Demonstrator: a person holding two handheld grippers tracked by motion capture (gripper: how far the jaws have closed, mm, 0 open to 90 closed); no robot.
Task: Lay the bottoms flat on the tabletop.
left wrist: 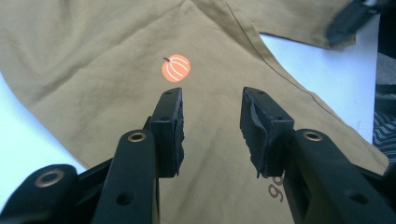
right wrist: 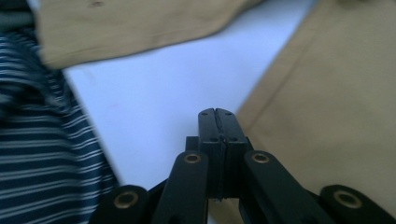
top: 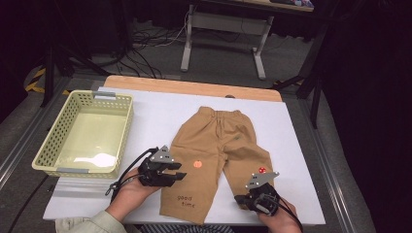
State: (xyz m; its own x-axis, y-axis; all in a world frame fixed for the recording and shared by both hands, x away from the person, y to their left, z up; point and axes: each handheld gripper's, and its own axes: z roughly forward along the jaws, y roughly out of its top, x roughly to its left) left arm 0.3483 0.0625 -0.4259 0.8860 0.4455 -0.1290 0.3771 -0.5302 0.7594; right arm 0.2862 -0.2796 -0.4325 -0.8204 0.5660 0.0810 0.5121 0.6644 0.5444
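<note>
From the high view, one pair of tan trousers (top: 218, 155) lies flat on the white counter (top: 160, 114), waistband away from the person and both legs pointing toward them. Two small prints show on the cloth: one orange pumpkin (top: 197, 164) on the left leg, one red mark (top: 262, 170) on the right leg. Dark lettering (top: 184, 200) sits near the left hem. One pale yellow basket (top: 51, 145) stands at the counter's left edge, well apart from the trousers. The left tongs (top: 180, 174) hover over the outer side of the left leg; the right tongs (top: 239, 199) sit low by the inner edge of the right leg's hem.

In the left gripper view, the left tongs (left wrist: 211, 109) stand partly apart above the tan cloth, with nothing between the two pads and nothing held. The pumpkin (left wrist: 176, 68) lies just ahead of them, and the trousers (left wrist: 93, 56) spread beneath.

In the right gripper view, the right tongs (right wrist: 218, 122) are pressed fully together, pad against pad, with no cloth caught between them. They point at the white counter (right wrist: 154, 102) in the gap between the two legs, the trousers (right wrist: 336, 112) just beside them. A striped garment (right wrist: 37, 154) on the person shows at the left.
</note>
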